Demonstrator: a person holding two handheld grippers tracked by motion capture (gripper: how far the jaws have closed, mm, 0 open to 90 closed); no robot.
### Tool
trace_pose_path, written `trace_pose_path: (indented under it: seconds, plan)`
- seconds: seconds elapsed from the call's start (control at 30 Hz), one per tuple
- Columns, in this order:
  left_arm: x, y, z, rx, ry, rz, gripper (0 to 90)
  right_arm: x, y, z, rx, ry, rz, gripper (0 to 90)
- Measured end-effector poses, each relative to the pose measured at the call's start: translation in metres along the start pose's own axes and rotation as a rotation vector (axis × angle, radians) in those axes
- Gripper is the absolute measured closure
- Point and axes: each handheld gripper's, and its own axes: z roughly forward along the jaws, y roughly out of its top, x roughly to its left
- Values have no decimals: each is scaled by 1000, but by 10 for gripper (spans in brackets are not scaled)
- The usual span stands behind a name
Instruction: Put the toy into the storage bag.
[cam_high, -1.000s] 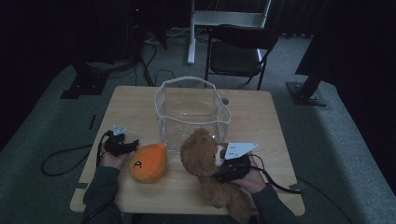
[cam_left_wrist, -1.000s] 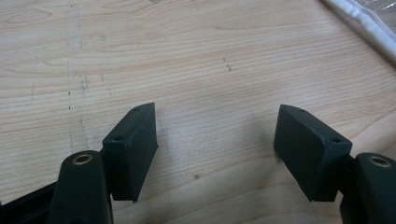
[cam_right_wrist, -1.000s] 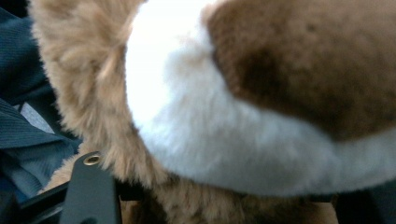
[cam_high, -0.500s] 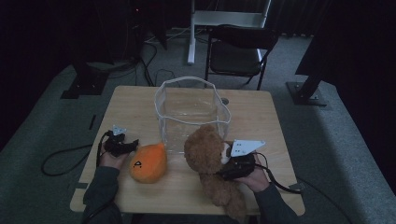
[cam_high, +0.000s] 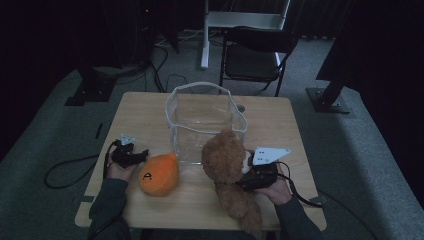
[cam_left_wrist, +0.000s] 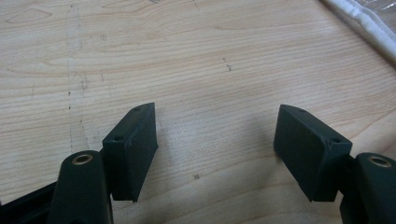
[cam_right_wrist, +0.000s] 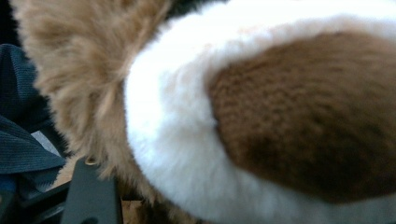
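Brown plush toy (cam_high: 225, 162) lifted higher, nearer clear bin (cam_high: 202, 120).

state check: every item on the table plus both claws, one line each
brown plush toy: gripped by the right claw, head raised at the bin's front corner, tail trailing to the table edge
orange plush toy: lying on the table, free
clear bin: upright, open top, looks empty
left claw: open, nothing between the jaws, over bare wooden table
right claw: shut on the brown plush toy
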Motion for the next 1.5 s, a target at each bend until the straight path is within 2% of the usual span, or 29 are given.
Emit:
trace_pose_path:
  seconds: [0.43,1.5]
  plan:
    - [0,0,0,0,0,0,306,-1,1,-7,-27,-16,3,336]
    - [0,0,0,1,0,-1,306,-4,3,-21,-46,-56,-2,334]
